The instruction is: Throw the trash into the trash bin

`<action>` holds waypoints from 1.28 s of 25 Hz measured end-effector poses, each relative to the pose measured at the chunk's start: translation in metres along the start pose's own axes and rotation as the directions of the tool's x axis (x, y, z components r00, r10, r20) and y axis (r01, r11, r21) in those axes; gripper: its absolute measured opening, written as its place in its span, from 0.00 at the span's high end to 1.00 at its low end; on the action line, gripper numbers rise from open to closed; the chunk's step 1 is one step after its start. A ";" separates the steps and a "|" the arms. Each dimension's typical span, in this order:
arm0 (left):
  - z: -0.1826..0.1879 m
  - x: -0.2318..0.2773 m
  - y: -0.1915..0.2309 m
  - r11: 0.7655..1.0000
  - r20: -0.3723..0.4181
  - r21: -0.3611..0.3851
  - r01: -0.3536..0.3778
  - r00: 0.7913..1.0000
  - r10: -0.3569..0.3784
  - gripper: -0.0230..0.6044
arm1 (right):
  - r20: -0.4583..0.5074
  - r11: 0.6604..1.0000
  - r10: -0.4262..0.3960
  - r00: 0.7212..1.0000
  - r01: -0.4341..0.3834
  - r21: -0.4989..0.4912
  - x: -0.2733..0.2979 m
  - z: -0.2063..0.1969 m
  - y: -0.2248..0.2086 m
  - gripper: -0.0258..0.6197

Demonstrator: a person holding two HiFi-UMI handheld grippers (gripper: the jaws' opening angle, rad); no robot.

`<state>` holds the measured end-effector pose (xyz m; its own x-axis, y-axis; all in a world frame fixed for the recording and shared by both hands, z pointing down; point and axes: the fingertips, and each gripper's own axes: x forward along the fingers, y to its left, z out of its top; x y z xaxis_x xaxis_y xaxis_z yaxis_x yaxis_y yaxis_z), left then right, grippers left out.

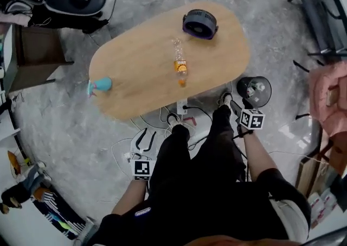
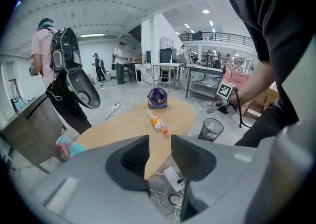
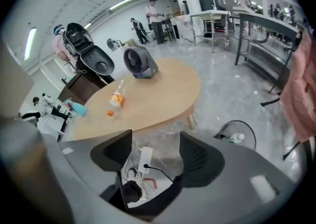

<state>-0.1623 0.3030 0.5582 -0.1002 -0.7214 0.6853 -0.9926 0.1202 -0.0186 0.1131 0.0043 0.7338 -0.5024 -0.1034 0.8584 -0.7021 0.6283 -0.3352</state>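
Off the counter (image 1: 135, 60)'s near edge, the left tongs (image 2: 159, 155) stand released, narrowly parted and empty. A plastic bottle (image 1: 180, 67) lies mid-counter. The right tongs (image 3: 155, 158) gape wider, also empty, near the trash bin (image 1: 254, 91) at the counter's right end.

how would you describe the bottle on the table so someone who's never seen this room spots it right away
Find the oval wooden table in the middle of the grey floor. Near its centre a clear plastic bottle lies on its side. Unlike the dark round fan at one end and the turquoise object at the opposite edge, it is see-through with an orange label.
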 end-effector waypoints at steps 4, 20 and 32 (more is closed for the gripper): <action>-0.018 -0.015 0.019 0.997 -0.017 -0.052 -0.052 0.999 0.051 0.74 | 0.075 0.989 0.117 0.990 -0.109 -0.098 -0.013 0.023 0.083 0.47; -0.008 -0.019 0.018 0.955 -0.125 -0.118 -0.274 0.958 0.259 0.74 | 0.134 0.816 0.510 0.850 -0.428 -0.389 -0.064 0.124 0.198 0.47; 0.095 0.053 0.012 0.933 -0.017 -0.060 -0.355 0.935 0.355 0.74 | 0.095 0.832 0.485 0.869 -0.425 -0.355 -0.078 0.151 0.137 0.48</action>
<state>-0.1862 0.2018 0.5249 -0.4448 -0.6199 0.6464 -0.8861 0.4094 -0.2172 -0.0201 -0.0178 0.5624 -0.8251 0.1414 0.5470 -0.1914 0.8410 -0.5061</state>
